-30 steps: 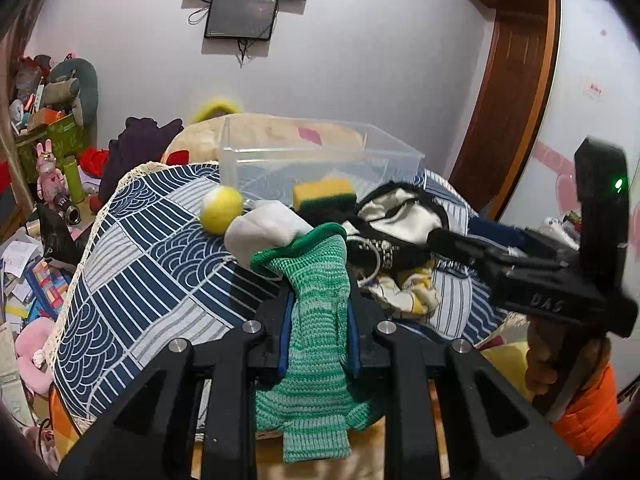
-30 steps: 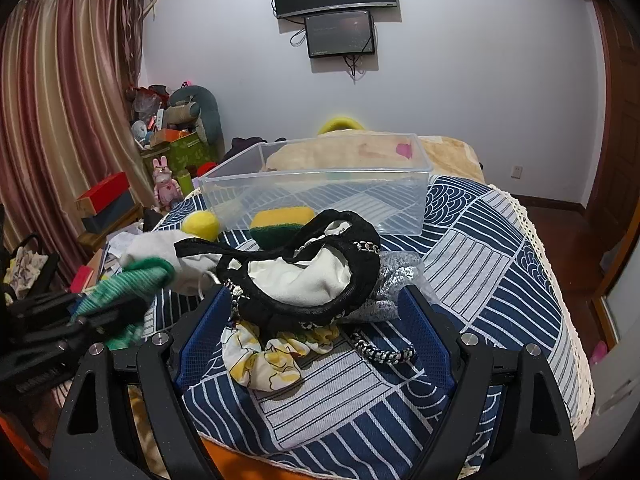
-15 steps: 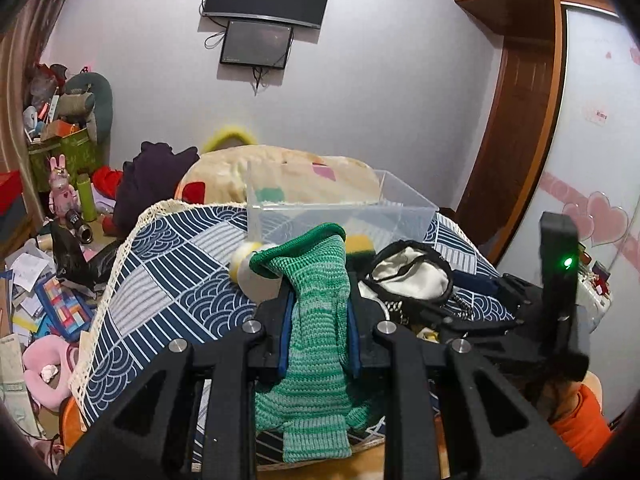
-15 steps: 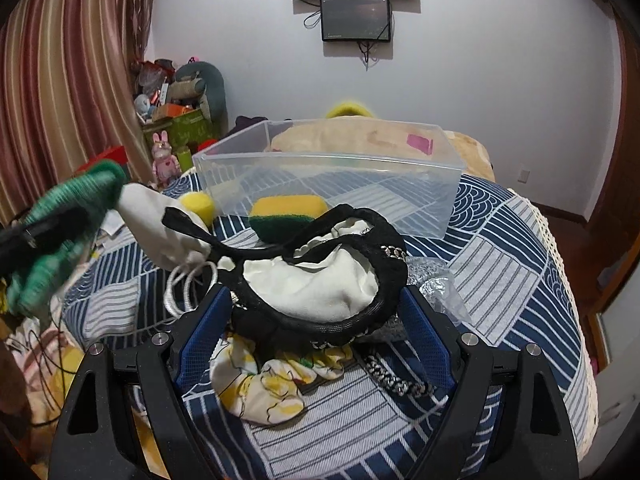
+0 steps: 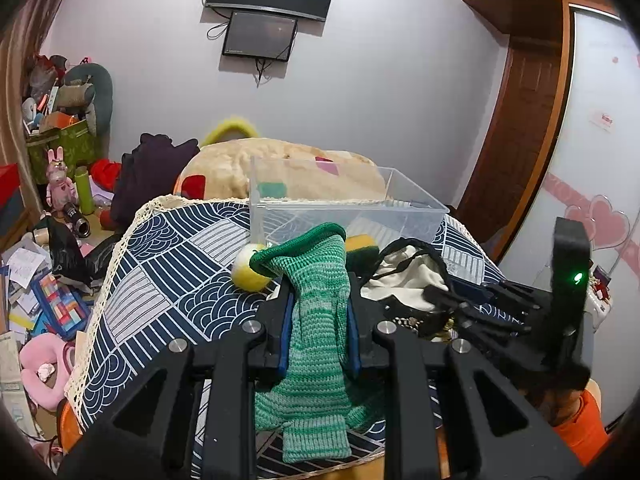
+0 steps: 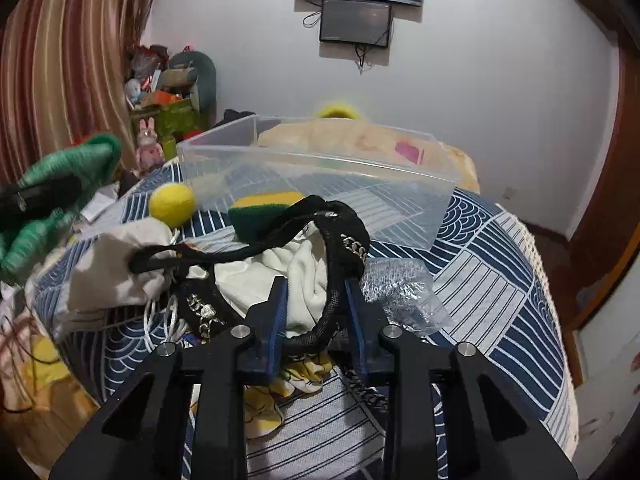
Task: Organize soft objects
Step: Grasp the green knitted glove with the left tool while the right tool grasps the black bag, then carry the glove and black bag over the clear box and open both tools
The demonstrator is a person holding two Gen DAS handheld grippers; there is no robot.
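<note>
My left gripper (image 5: 318, 300) is shut on a green knitted glove (image 5: 316, 344), held up above the near edge of the blue patterned table; the glove also shows at the left of the right wrist view (image 6: 52, 196). My right gripper (image 6: 316, 300) is shut on a black-and-white cloth bag (image 6: 304, 272) with a chain, lying on the table in front of a clear plastic bin (image 6: 320, 184). A yellow ball (image 6: 173, 204), a yellow-green sponge (image 6: 260, 212) and a white pouch (image 6: 116, 264) lie near the bin.
A silver crinkly bag (image 6: 400, 296) lies right of the black bag, a yellow-flowered cloth (image 6: 276, 388) under it. A beige blanket (image 5: 280, 168) lies behind the bin. Toys and clutter (image 5: 44, 272) cover the floor to the left. A wooden door (image 5: 520, 120) is at right.
The right gripper has closed from wide open onto the black-and-white bag. The left gripper with the green glove has lifted and drawn back from the table.
</note>
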